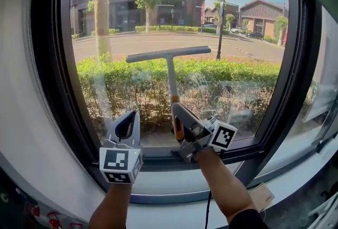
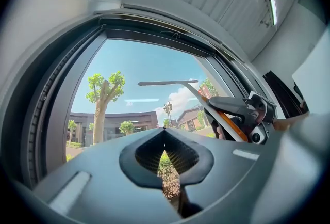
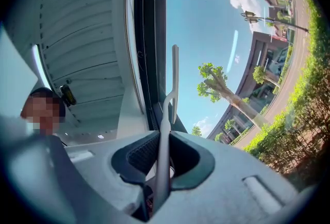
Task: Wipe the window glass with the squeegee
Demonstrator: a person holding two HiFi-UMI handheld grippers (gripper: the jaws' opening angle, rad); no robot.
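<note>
The squeegee has a grey T-shaped blade [image 1: 168, 54] lying against the window glass [image 1: 121, 27] about mid-height, nearly level. Its grey shaft runs down to an orange handle [image 1: 178, 129]. My right gripper [image 1: 177, 110] is shut on that handle just above the sill; in the right gripper view the shaft [image 3: 165, 135] passes up between the jaws to the blade [image 3: 175, 76]. My left gripper [image 1: 128, 118] hovers beside it on the left, shut and empty, jaw tips touching [image 2: 164, 132]. From the left gripper view the blade [image 2: 167, 83] and the right gripper [image 2: 242, 112] show at the right.
A dark window frame [image 1: 46, 91] surrounds the glass, with a grey sill [image 1: 174, 180] below my grippers. A second pane [image 1: 327, 91] adjoins at the right. A cable [image 1: 209, 207] hangs under the right arm. Small red items [image 1: 53, 218] sit at bottom left.
</note>
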